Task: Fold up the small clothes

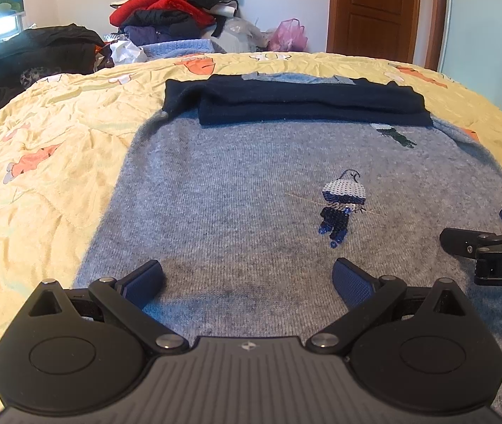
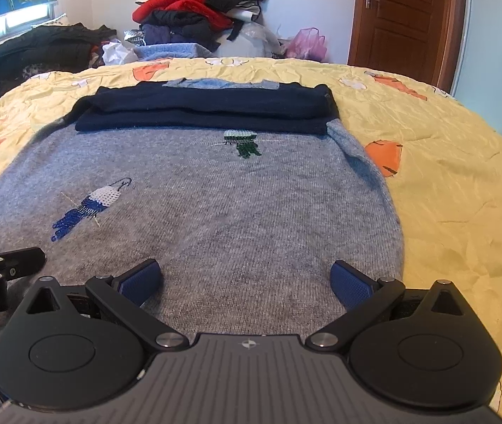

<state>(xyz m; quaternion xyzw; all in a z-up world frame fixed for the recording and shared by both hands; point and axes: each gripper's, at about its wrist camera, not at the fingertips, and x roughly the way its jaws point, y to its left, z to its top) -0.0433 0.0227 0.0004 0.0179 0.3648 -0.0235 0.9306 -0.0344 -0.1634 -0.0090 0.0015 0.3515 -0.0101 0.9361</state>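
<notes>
A small grey knitted sweater (image 1: pixel 237 190) (image 2: pixel 215 205) lies flat on the yellow bedspread (image 1: pixel 57 148) (image 2: pixel 445 162). Its dark navy sleeves (image 1: pixel 297 102) (image 2: pixel 208 107) are folded across its far end. Sequin figures (image 1: pixel 341 208) (image 2: pixel 88 208) decorate the front, and a green one (image 2: pixel 244 143) sits further up. My left gripper (image 1: pixel 247 279) hovers open over the sweater's near hem, left half. My right gripper (image 2: pixel 245 281) hovers open over the near hem, right half. Each gripper shows at the edge of the other's view: the right gripper (image 1: pixel 487 243) and the left gripper (image 2: pixel 4 265).
Beyond the bed stands a tall pile of red, black and purple clothes (image 1: pixel 177 7) (image 2: pixel 198 10), with a pink plastic bag (image 1: pixel 288 35) (image 2: pixel 307 44) beside it. Dark garments (image 1: pixel 32 53) lie at the far left. A brown door (image 1: pixel 374 10) (image 2: pixel 406 14) is at the back right.
</notes>
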